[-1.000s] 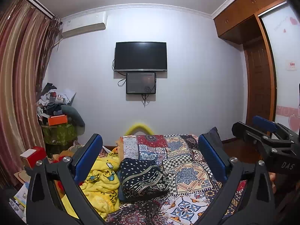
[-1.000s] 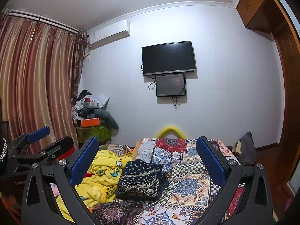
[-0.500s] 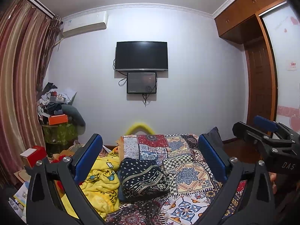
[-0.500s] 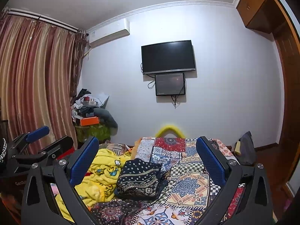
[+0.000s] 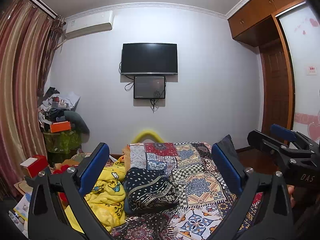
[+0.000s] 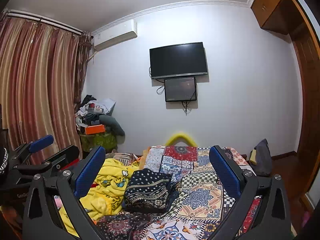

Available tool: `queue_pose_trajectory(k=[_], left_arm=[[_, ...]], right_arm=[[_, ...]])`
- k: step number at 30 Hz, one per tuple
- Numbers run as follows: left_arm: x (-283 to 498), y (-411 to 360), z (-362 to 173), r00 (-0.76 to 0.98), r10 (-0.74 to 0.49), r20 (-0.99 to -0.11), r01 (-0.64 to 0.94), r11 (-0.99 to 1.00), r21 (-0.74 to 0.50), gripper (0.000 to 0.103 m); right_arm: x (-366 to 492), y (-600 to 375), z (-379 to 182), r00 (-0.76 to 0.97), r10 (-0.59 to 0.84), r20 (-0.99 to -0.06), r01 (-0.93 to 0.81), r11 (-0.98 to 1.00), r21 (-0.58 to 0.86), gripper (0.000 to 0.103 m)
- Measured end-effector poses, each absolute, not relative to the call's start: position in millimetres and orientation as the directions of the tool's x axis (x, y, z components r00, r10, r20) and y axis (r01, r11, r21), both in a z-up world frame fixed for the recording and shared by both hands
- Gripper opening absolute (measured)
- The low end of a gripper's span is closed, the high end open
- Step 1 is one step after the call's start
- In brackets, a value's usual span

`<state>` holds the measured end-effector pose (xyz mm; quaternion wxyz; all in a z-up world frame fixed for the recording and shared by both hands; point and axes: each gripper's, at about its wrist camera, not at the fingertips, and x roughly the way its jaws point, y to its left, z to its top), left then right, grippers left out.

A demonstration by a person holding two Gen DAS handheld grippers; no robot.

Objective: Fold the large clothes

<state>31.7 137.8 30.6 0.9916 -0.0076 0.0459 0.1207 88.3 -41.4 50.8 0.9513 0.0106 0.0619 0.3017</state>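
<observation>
Left wrist view: the left tool (image 5: 160, 170) hangs wide open and empty above the bed (image 5: 202, 182). The dark patterned garment (image 5: 150, 190) lies ahead and below, between its fingers, beside a yellow cartoon blanket (image 5: 106, 192). The right tool (image 5: 284, 148) shows at the right edge.

Right wrist view: the right tool (image 6: 158, 172), equally spread and empty, faces the garment (image 6: 148, 192) slightly left of centre. Neither tool seems clearly nearer. The garment's near edge and true extent are hard to make out.

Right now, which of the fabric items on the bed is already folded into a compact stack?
The dark navy patterned garment, a squared bundle beside the crumpled yellow cartoon blanket, atop the flat patchwork bedspread.
</observation>
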Motion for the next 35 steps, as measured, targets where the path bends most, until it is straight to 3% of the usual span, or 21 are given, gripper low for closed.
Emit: queue_pose_trajectory(k=[35], left_arm=[[41,140,27,0.967,0.211,-0.141,-0.218,0.975,-0.035,0.102]], right_arm=[[93,-46,51,0.831,0.543,-0.118,-0.536,0.840,0.084,0.103]])
